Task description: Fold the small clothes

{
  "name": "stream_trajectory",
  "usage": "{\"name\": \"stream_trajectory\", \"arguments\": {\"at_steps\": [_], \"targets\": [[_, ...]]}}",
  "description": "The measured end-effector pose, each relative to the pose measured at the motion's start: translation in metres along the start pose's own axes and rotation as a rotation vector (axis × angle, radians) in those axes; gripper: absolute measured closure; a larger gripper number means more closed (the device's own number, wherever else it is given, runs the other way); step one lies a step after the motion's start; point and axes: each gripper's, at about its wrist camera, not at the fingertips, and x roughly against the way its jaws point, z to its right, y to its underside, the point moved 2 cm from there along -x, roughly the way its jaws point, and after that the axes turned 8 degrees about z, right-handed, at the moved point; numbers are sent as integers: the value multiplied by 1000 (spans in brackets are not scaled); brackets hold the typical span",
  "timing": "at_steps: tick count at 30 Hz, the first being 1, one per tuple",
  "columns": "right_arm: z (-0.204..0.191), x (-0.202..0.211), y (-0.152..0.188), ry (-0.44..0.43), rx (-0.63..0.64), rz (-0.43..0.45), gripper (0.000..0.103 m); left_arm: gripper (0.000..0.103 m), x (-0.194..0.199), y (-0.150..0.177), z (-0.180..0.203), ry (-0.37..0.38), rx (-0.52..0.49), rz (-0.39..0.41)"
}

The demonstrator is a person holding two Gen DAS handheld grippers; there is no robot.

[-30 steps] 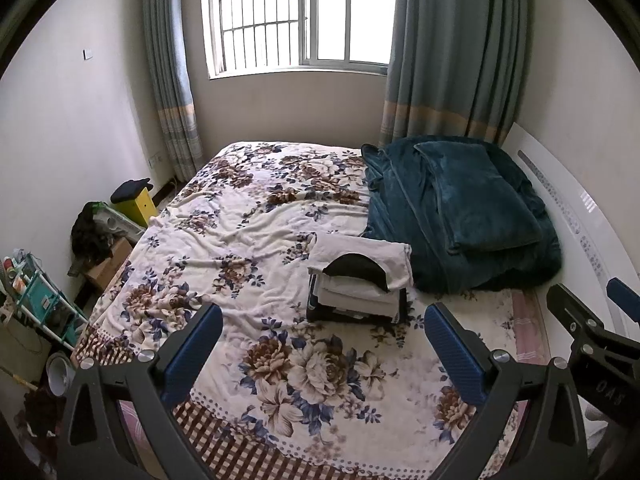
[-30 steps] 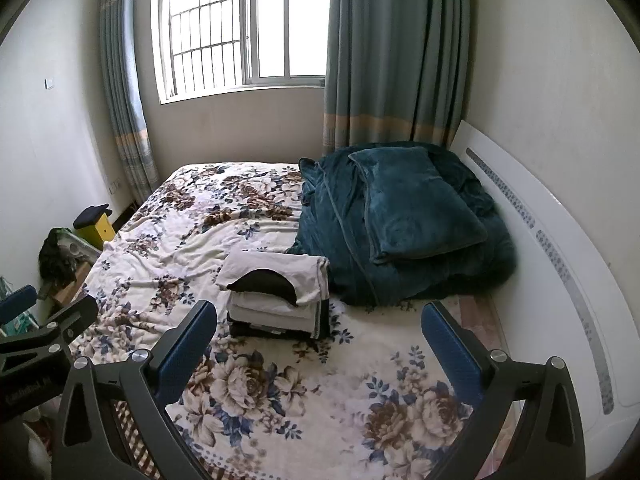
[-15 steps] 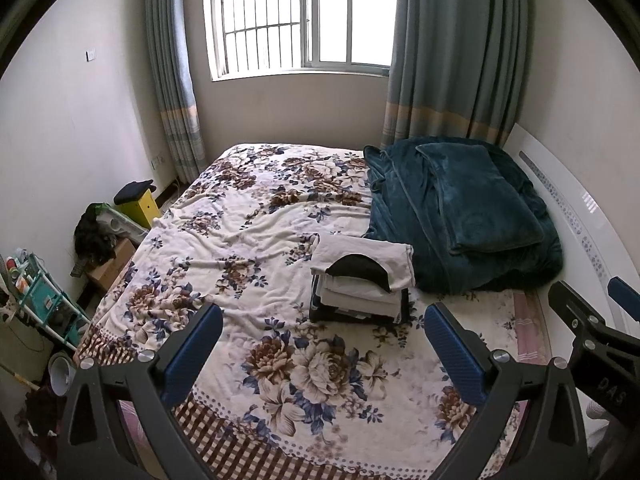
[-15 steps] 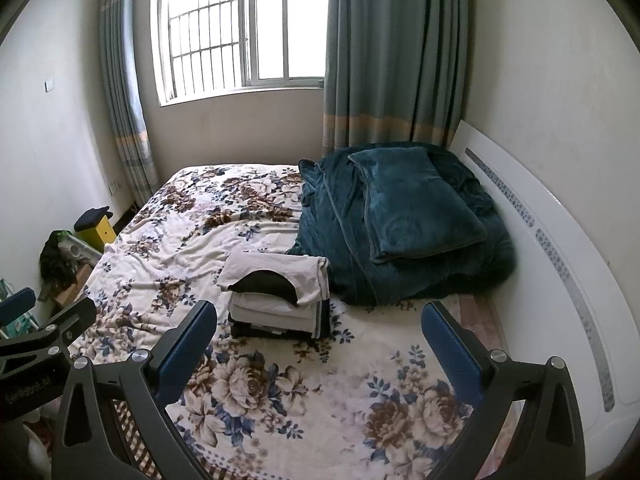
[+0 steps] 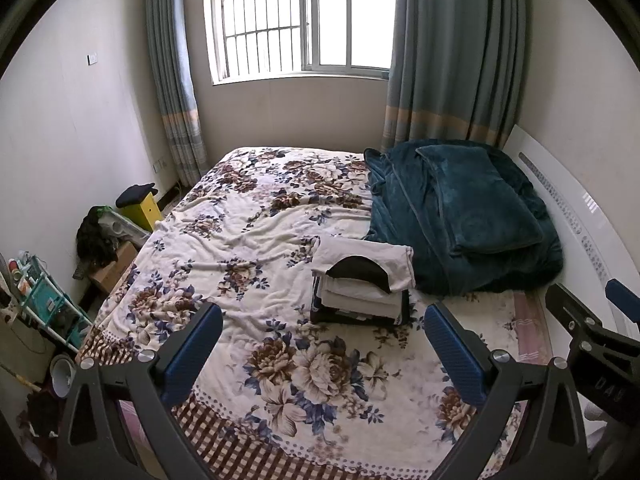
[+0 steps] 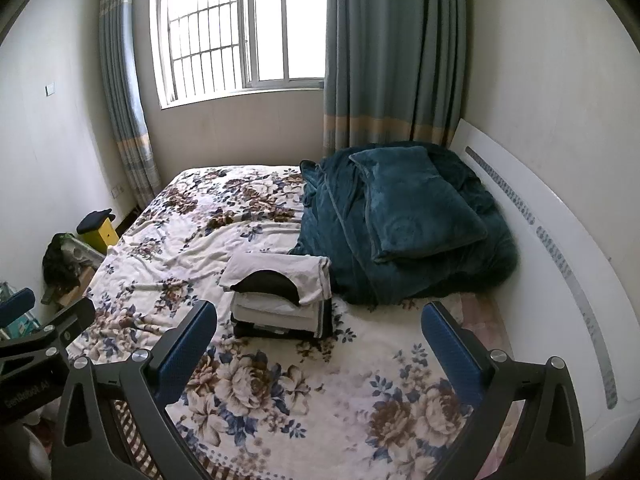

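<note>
A stack of folded small clothes [image 5: 362, 284] lies on the floral bedspread [image 5: 248, 240], white pieces on top with a black collar showing and a dark piece at the bottom. It also shows in the right wrist view [image 6: 280, 294]. My left gripper [image 5: 324, 350] is open and empty, held above the foot of the bed, short of the stack. My right gripper [image 6: 318, 346] is open and empty, beside it to the right. Each gripper shows at the edge of the other's view.
A teal blanket and pillow [image 5: 460, 216] lie heaped at the right by the white headboard [image 6: 560, 248]. A yellow stool [image 5: 140, 204], a box and a green rack [image 5: 44, 304] stand on the floor at the left. A window with curtains is behind.
Both grippers have drifted slightly back and up, so the view of the room has shifted a little. The stack has not moved.
</note>
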Motion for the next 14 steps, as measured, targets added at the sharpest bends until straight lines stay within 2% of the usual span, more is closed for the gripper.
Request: {"name": "stream_trajectory", "arguments": {"at_steps": [14], "targets": [[0,4,0,6,-4,7,0,0,-2,0,1,3,1,-1]]}}
